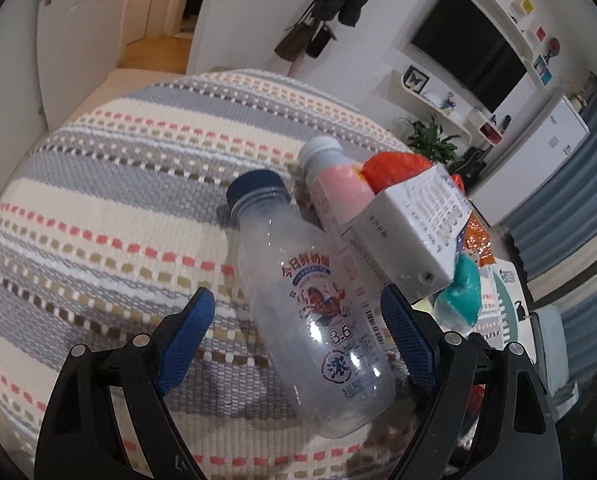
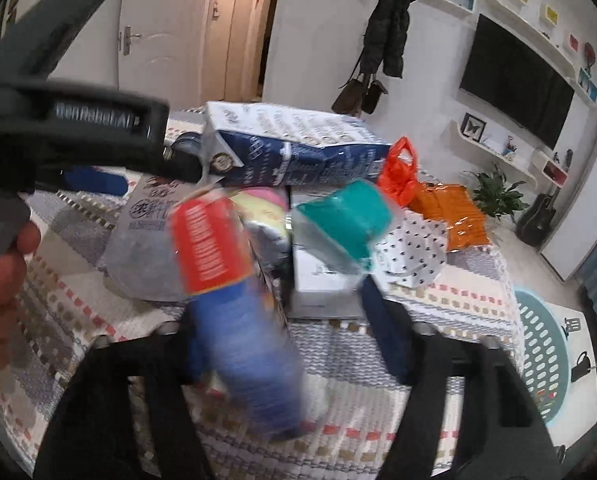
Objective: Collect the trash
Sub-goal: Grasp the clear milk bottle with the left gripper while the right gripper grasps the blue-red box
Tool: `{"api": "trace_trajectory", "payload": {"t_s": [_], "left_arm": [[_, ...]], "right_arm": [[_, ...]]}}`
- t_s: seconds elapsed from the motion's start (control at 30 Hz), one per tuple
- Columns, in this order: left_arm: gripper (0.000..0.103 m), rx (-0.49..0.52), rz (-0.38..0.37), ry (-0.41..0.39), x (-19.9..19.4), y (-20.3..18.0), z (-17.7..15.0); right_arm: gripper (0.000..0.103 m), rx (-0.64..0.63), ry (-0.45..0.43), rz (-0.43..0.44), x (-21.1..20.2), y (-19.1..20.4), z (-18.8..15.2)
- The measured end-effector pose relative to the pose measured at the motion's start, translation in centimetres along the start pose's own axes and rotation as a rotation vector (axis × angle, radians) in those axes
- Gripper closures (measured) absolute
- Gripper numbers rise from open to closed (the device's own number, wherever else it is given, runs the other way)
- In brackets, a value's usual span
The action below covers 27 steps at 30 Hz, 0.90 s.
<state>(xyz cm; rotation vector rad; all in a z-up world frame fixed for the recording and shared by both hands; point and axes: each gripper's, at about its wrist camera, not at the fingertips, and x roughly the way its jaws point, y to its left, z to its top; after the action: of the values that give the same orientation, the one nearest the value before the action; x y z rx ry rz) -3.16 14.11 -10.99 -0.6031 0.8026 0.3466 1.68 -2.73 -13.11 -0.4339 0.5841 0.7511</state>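
On the striped woven cloth (image 1: 98, 208), between the blue pads of the left gripper (image 1: 298, 294): a clear bottle (image 1: 314, 320) with a dark blue cap, lying down, the cloth showing through its wall. Jaws wide, the left pad well apart from the bottle, the right pad just beside it, no squeeze to be seen.

Behind it, touching: a pink bottle (image 1: 338, 192) with a pale cap, contents impossible to tell. Resting across that one: a white printed carton (image 1: 410, 232). Two bottles, one carton counted here.

In the right wrist view, between the fingers of the right gripper (image 2: 282, 308): one red-and-blue can (image 2: 226, 280), blurred, tilted, against the left finger and apart from the right one. Jaws partly apart, not clamped on it.

Beyond the can, a heap: one teal-capped tub (image 2: 346, 216) on a white box (image 2: 322, 284), one orange bag (image 2: 398, 176), one orange packet (image 2: 454, 216), one dotted paper (image 2: 410, 252).

Off the cloth's right edge, lower down: one teal perforated basket (image 2: 546, 344), its inside mostly out of sight.
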Motion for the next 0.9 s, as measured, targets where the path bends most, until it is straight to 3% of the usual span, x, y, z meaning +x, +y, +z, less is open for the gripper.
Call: {"api": "trace_trajectory", "payload": {"t_s": [0.1, 0.2, 0.43, 0.5, 0.6, 0.9], "left_arm": [[0.020, -0.016, 0.000, 0.019, 0.5, 0.2, -0.5], [0.020, -0.019, 0.001, 0.038, 1.0, 0.1, -0.7], [0.022, 0.033, 0.065, 0.040, 2.0, -1.1, -0.6], [0.033, 0.067, 0.074, 0.036, 2.1, -1.7, -0.7], [0.038, 0.103, 0.086, 0.034, 1.9, -2.3, -1.0], [0.040, 0.080, 0.079, 0.010, -0.9, 0.8, -2.1]], "right_arm": [[0.080, 0.046, 0.018, 0.077, 0.1, -0.9, 0.0], [0.087, 0.106, 0.036, 0.139, 0.3, -2.2, -0.4], [0.087, 0.178, 0.027, 0.173, -0.7, -4.5, -0.5], [0.087, 0.200, 0.016, 0.178, -1.4, -5.3, -0.4], [0.087, 0.229, 0.006, 0.185, -2.1, -6.6, -0.4], [0.086, 0.291, 0.044, 0.231, -2.9, -8.6, -1.5]]}}
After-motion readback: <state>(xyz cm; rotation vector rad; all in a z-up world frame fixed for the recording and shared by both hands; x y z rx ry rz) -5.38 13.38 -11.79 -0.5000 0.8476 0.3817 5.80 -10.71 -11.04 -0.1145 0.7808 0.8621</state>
